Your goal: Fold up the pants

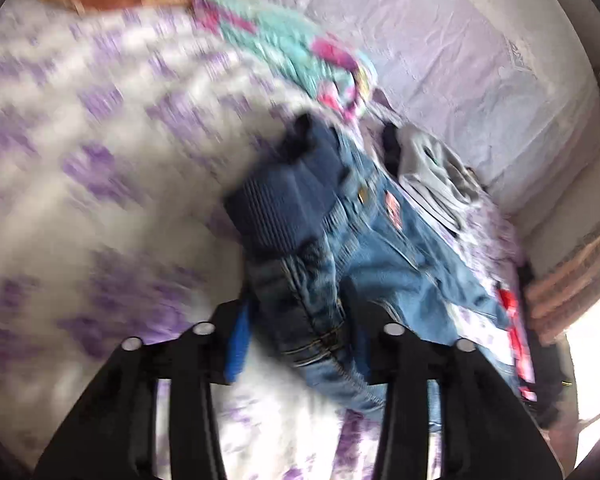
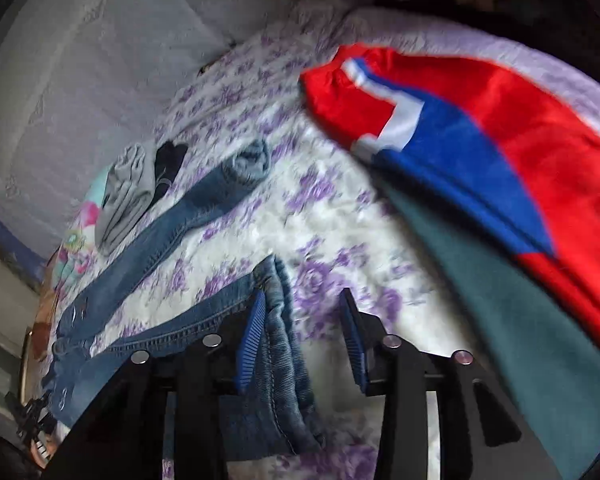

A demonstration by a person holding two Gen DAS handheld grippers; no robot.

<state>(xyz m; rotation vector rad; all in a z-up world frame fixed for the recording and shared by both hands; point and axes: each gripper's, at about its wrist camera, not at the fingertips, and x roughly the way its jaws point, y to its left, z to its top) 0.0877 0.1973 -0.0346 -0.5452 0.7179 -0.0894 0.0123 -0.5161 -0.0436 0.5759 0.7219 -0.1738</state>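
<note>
Left claw (image 1: 300,300) has clamped down on the jeans (image 1: 380,248). There's a bunched-up seam of denim filling the gap between its blue pads (image 1: 238,344), and from there the fabric trails away up the bed. The picture is pretty smeared, though.

The right claw (image 2: 303,296) is a different story. Its jaws are standing apart. The cuff end of one leg lies flat against the left pad (image 2: 252,344), with bare floral bedsheet (image 2: 332,208) showing between the denim and the other pad, so it isn't pinching anything.

The jeans are sprawled across the sheet with the legs splayed, the other leg running off toward the lilac pillow (image 2: 100,40).

Just beside that leg are a grey folded garment (image 2: 124,196) and a small black one (image 2: 168,164). On the right there's a red, blue and white garment (image 2: 500,120) lying over a dark green piece (image 2: 520,340). A ribbed navy knit (image 1: 284,200) sits touching the jeans, with a teal-and-pink item (image 1: 292,44) beyond it.
</note>
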